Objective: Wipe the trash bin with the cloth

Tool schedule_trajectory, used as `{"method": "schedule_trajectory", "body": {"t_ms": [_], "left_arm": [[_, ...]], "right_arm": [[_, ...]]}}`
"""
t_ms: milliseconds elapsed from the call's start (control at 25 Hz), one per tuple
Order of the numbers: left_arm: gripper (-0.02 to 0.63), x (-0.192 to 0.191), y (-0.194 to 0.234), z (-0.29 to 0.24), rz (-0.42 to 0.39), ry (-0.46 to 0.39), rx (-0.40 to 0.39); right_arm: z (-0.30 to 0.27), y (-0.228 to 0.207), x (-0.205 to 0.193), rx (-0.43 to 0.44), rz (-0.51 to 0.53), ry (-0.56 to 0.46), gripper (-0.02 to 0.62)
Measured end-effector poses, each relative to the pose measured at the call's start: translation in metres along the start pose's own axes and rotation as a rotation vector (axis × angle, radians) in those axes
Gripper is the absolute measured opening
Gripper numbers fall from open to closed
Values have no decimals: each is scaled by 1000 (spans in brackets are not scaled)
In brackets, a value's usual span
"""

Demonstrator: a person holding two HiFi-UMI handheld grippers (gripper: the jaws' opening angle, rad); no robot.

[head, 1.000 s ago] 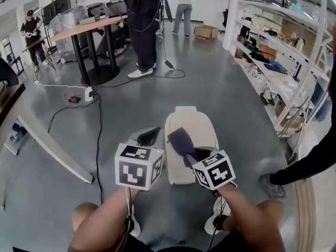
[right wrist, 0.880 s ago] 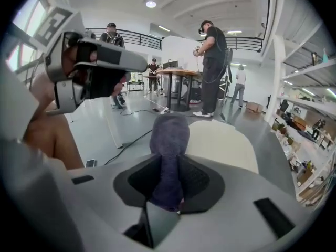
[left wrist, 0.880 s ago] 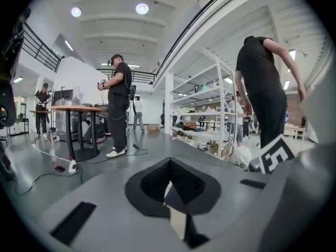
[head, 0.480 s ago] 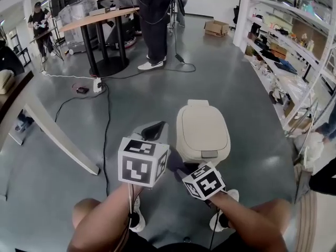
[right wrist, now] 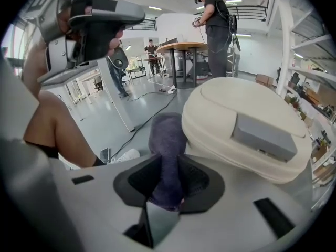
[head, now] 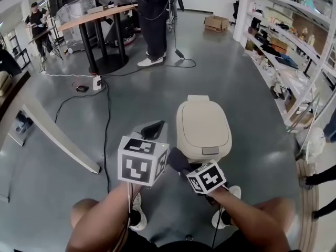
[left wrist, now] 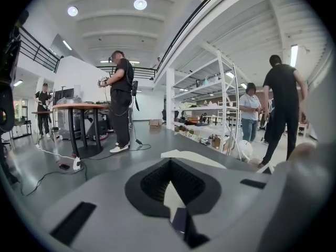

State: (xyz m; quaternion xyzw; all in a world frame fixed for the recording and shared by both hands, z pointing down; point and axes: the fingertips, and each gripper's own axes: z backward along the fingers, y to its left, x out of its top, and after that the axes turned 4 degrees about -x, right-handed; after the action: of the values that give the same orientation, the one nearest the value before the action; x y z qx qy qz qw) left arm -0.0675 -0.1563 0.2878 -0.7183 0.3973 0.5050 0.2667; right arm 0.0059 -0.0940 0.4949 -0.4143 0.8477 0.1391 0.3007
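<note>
A cream trash bin (head: 203,129) with a shut lid and a grey front tab stands on the grey floor. My right gripper (head: 181,164) is shut on a purple cloth (head: 176,158), held at the bin's near-left corner, below the lid's rim. In the right gripper view the cloth (right wrist: 167,135) sticks up between the jaws of that gripper (right wrist: 169,159), just left of the bin (right wrist: 236,109). My left gripper (head: 150,130) hangs left of the bin, shut on nothing. In the left gripper view, a sliver of the bin lid (left wrist: 199,159) shows past the gripper (left wrist: 169,164).
Black cables (head: 106,121) and a power strip (head: 96,83) lie on the floor at left, beside a long white board (head: 58,140). A person (head: 155,20) stands by a round-based table (head: 100,30) beyond. Shelving (head: 286,51) lines the right side. My shoes (head: 226,209) are below the grippers.
A second ago the cloth lay on the bin's lid. My right gripper has since drawn it back and down to the bin's near-left corner. The left gripper has barely moved.
</note>
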Motion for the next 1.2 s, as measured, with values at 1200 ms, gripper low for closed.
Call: {"method": "schedule_trajectory", "body": {"t_ms": [1200], "left_arm": [[-2, -30, -33, -38, -106, 109, -28]], "right_arm": [[45, -93, -65, -124, -194, 6, 101]]}}
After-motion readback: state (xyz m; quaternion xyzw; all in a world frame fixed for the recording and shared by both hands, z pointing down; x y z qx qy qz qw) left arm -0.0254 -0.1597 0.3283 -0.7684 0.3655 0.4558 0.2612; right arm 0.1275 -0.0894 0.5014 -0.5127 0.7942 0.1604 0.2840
